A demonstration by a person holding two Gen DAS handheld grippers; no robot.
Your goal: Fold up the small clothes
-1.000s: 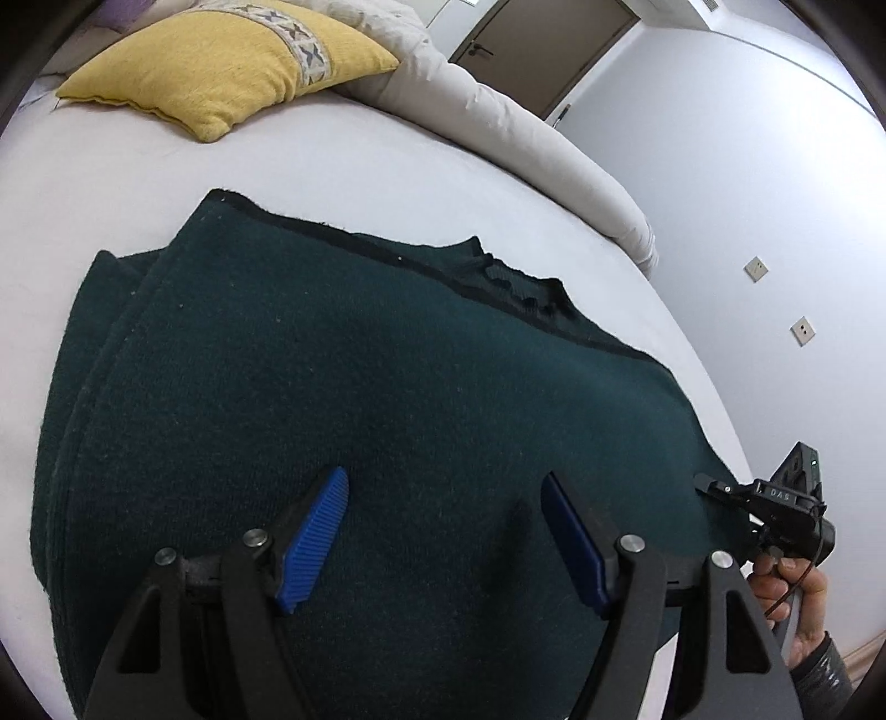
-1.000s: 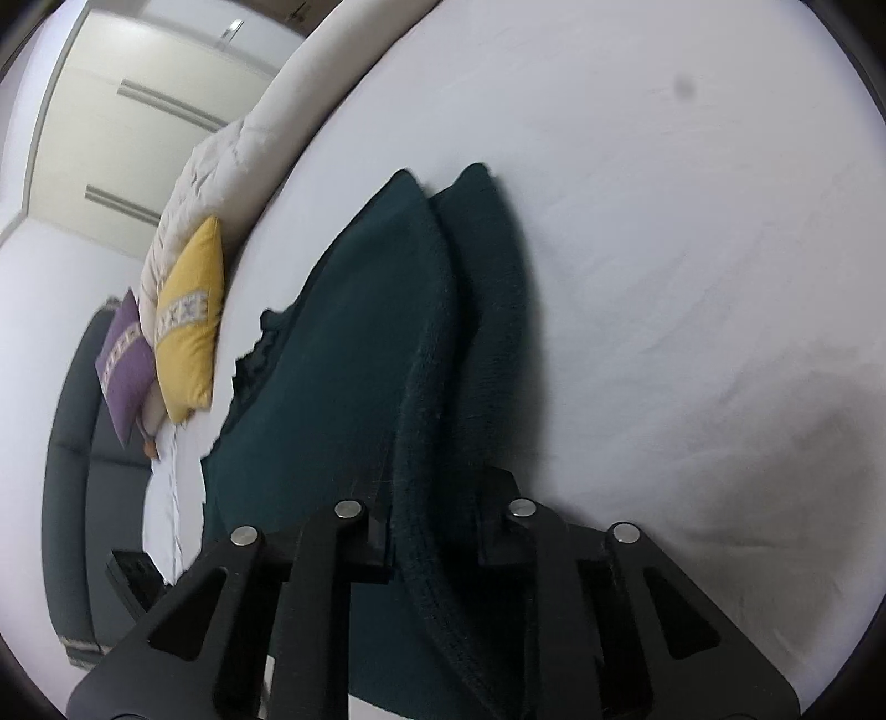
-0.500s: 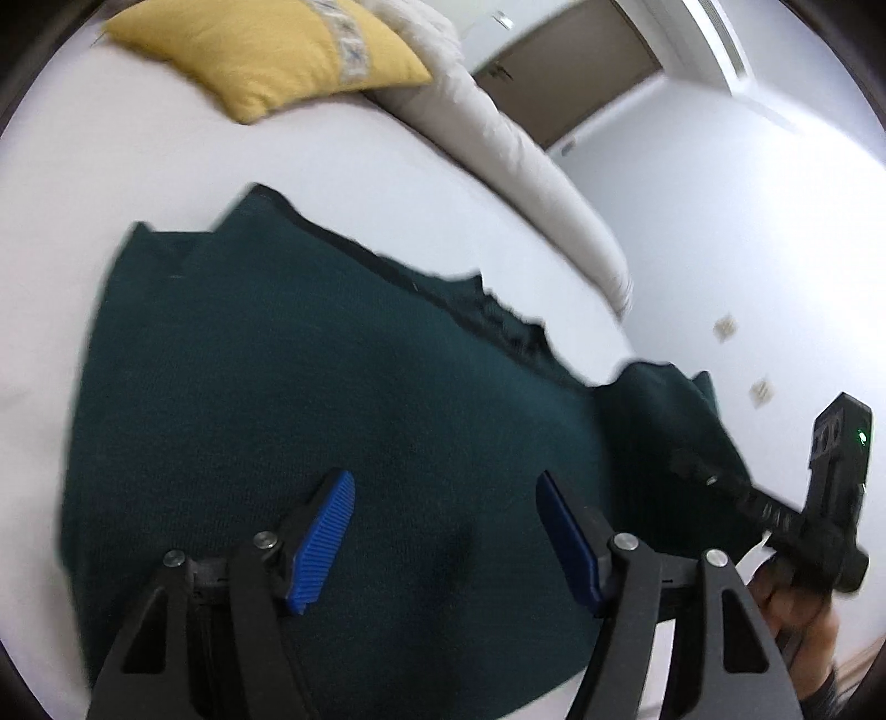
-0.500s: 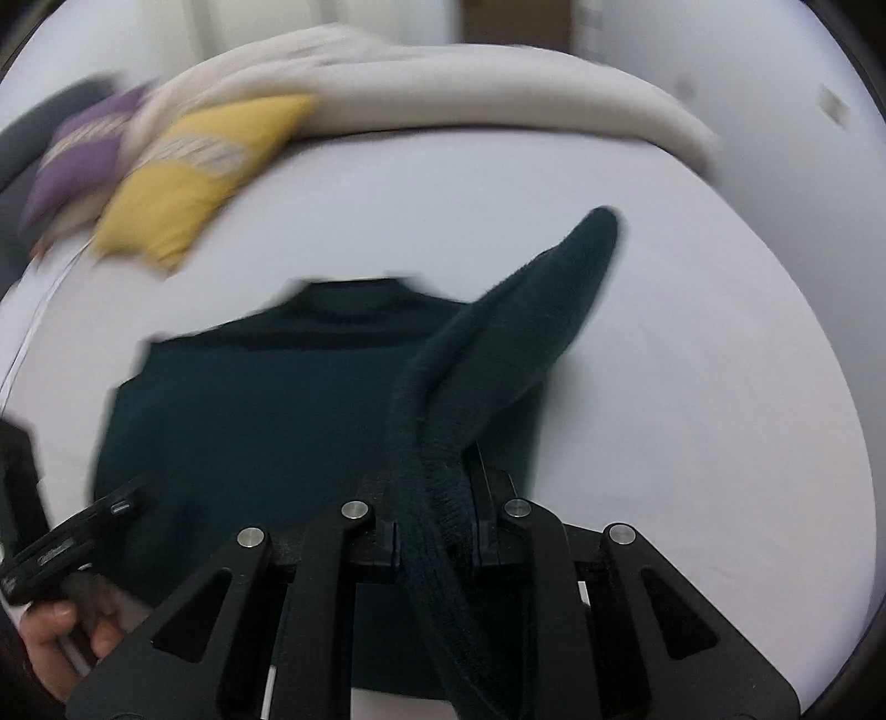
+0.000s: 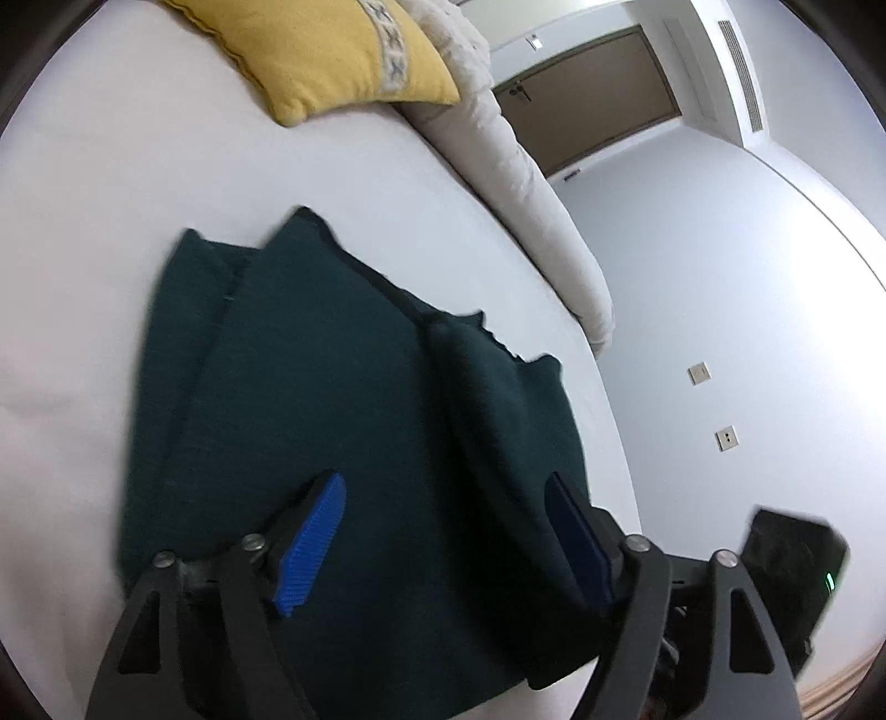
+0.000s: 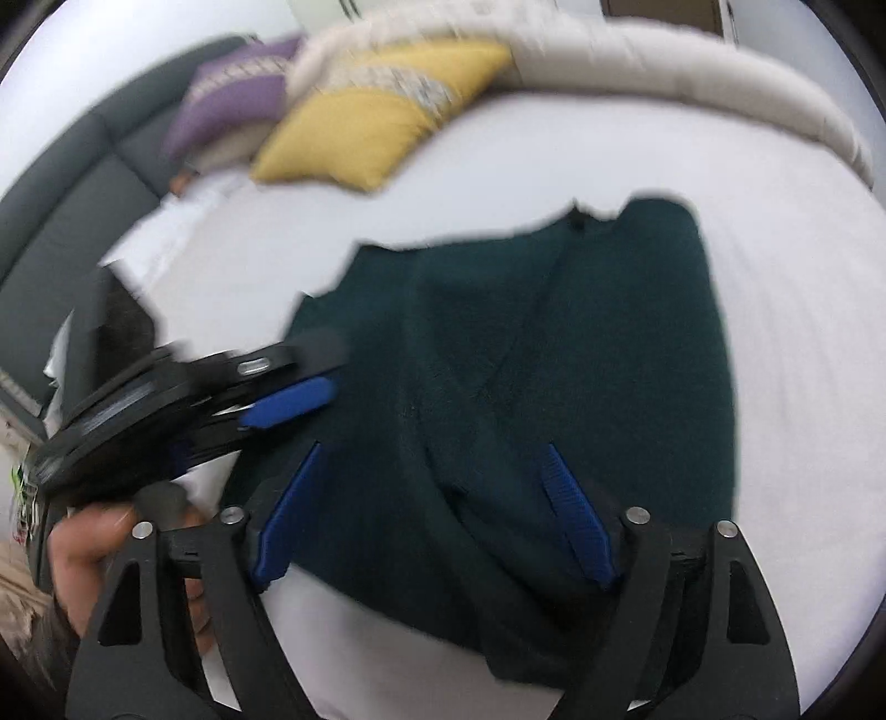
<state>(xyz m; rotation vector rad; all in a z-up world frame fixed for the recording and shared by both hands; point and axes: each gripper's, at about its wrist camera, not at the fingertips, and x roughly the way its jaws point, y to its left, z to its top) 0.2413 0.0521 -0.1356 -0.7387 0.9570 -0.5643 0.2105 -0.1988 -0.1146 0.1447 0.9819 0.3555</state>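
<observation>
We see the right gripper [image 6: 432, 515] opening, its dark green knitted sweater [image 6: 554, 360] sleeve now dropped across the body; left gripper [image 5: 448, 545] opening, empty; side fold done.

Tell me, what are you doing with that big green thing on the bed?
A person is folding a dark green sweater on a white bed, with a handheld tool in each hand. The sweater's right side is folded in over the middle. The right tool is opening just above the folded part, gripping nothing. The left tool is opening too, above the sweater, with nothing pinched. A yellow pillow lies farther up the bed.
</observation>
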